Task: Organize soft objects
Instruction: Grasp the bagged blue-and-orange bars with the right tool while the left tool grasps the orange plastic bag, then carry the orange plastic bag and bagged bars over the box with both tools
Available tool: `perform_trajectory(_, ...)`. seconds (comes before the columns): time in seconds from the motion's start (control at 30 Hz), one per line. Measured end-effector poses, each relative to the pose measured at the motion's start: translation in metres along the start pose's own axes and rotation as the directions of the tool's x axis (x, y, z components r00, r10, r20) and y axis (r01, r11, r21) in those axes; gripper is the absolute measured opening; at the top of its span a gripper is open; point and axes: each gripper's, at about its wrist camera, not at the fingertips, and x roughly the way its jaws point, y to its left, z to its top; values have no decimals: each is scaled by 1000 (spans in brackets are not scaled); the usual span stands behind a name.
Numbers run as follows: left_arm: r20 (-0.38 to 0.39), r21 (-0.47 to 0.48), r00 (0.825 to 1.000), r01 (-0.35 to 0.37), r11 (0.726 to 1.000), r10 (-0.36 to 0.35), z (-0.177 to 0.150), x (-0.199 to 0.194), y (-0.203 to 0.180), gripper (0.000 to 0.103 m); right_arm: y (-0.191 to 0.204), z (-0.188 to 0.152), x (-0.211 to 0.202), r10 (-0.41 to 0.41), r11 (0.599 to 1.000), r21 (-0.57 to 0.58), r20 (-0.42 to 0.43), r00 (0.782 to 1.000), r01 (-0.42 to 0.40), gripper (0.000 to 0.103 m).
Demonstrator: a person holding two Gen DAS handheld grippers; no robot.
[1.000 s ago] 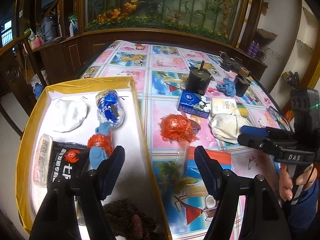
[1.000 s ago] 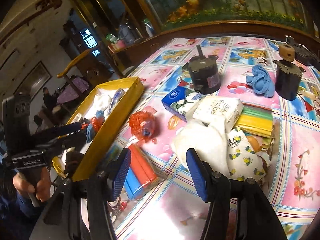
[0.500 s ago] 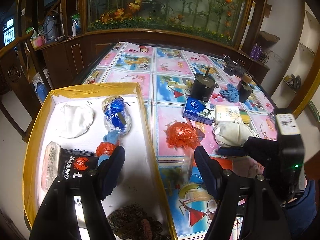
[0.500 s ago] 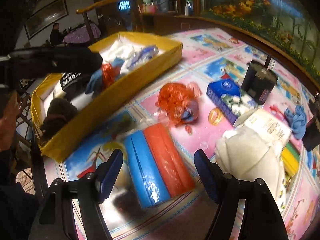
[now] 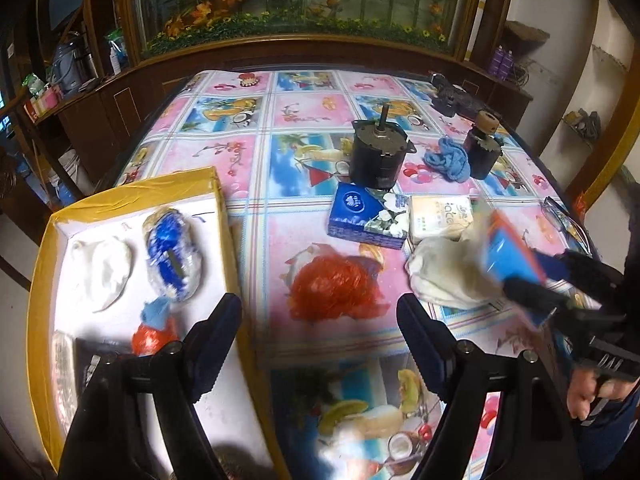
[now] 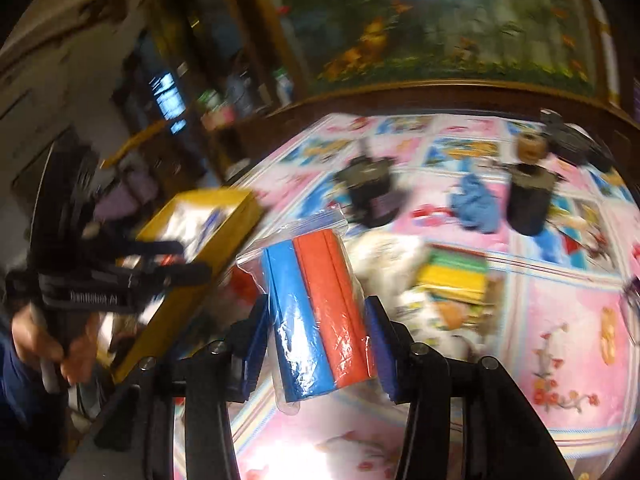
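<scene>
Clear plastic wraps the pack of blue and orange foam strips (image 6: 320,312) that the right gripper (image 6: 318,350) holds lifted off the table (image 5: 256,152), its blue-padded fingers (image 6: 256,344) having just closed in and now pressing on either side of the pack. The pack stands nearly upright between them, its zip-seal end uppermost, above the pink picture-print tablecloth. To its left lies the yellow-walled cardboard box with a white floor (image 5: 224,216), which holds a white soft cloth lump (image 5: 102,272), a blue and white wrapped bundle (image 5: 172,252) and a small orange and blue soft piece (image 5: 154,328). The left gripper (image 5: 320,340) hangs over the box's right wall with its fingers (image 5: 216,336) spread wide and nothing between them; they have just been opening further. On the tablecloth beyond it sit a crumpled red plastic mesh bundle (image 5: 332,292), a white cloth heap (image 5: 444,276), a blue tissue packet (image 5: 368,216), a blue rag (image 5: 450,160) and two dark motors (image 5: 378,156). The right-wrist view is blurred.
</scene>
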Motion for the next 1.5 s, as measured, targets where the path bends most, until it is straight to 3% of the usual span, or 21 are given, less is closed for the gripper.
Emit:
perform_trajectory(0.13, -35, 13, 999, -26, 1000, 26, 10, 22, -9, 79, -14, 2, -7, 0, 997, 73, 43, 999, -3, 51)
perform_trajectory(0.4, -129, -37, 990, -64, 997, 58, 14, 68, -10, 78, -11, 5, -14, 28, 996, 78, 62, 998, -33, 51)
perform_trajectory(0.43, -132, -41, 990, -64, 997, 58, 13, 71, -11, 74, -10, 5, -15, 27, 997, 75, 61, 998, -31, 51)
perform_trajectory(0.47, -140, -46, 989, -63, 997, 56, 10, 74, -11, 58, -9, 4, -14, 26, 997, 74, 61, 998, -31, 51)
perform_trajectory(0.5, -143, -46, 988, -69, 997, 62, 9, 76, -12, 54, -9, 4, -14, 30, 997, 72, 59, 998, -35, 51)
perform_trajectory(0.57, -115, -41, 991, -67, 997, 62, 6, 71, -15, 50, -7, 3, -13, 32, 997, 66, 60, 998, -36, 51)
perform_trajectory(0.83, 0, -14, 1000, -14, 1000, 14, -19, 30, -40, 49, -6, 2, -9, 3, 999, 53, 55, 998, -6, 51)
perform_trajectory(0.97, 77, 9, 996, -38, 999, 37, -33, 9, -46, 49, -3, 1, -7, -11, 999, 46, 50, 999, 9, 51)
perform_trajectory(1.17, 157, 33, 984, -88, 996, 82, -43, -12, -47, 49, 5, -3, -4, -30, 999, 33, 47, 998, 29, 51)
perform_trajectory(1.5, 277, 50, 944, -200, 979, 179, -53, -37, -42, 50, 27, -20, -10, -21, 999, 31, 60, 998, 19, 51)
